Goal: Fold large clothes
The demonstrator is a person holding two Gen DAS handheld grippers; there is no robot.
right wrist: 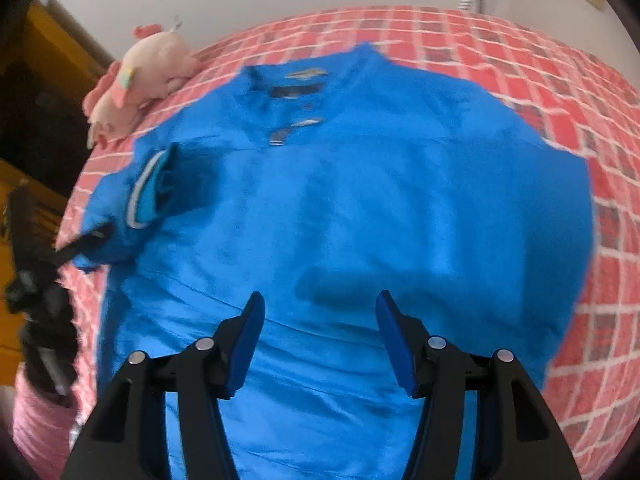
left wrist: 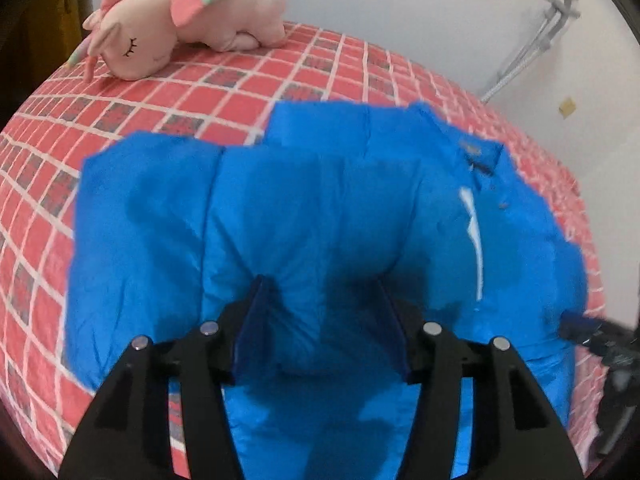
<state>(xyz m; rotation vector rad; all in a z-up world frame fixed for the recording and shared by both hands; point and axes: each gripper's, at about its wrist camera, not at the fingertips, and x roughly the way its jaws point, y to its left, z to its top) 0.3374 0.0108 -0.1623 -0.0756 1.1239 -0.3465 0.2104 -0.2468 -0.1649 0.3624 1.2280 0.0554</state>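
A large blue jacket (right wrist: 360,200) lies spread on a red checked bed, collar toward the far side. In the left wrist view the jacket (left wrist: 312,208) bunches up between the blue pads of my left gripper (left wrist: 320,300), whose jaws stand wide apart with a puffy fold of fabric pushed in between them. My right gripper (right wrist: 320,320) is open and empty, hovering just above the jacket's lower body. A sleeve cuff with a white edge (right wrist: 148,188) lies folded at the jacket's left. The left gripper shows as a dark shape at the left edge of the right wrist view (right wrist: 40,272).
A pink plush unicorn (left wrist: 180,20) lies at the far left of the bed (left wrist: 120,128), and shows in the right wrist view too (right wrist: 136,80). White wall behind. Yellow-brown furniture (right wrist: 36,80) stands at the left. A metal stand (left wrist: 528,48) leans against the wall.
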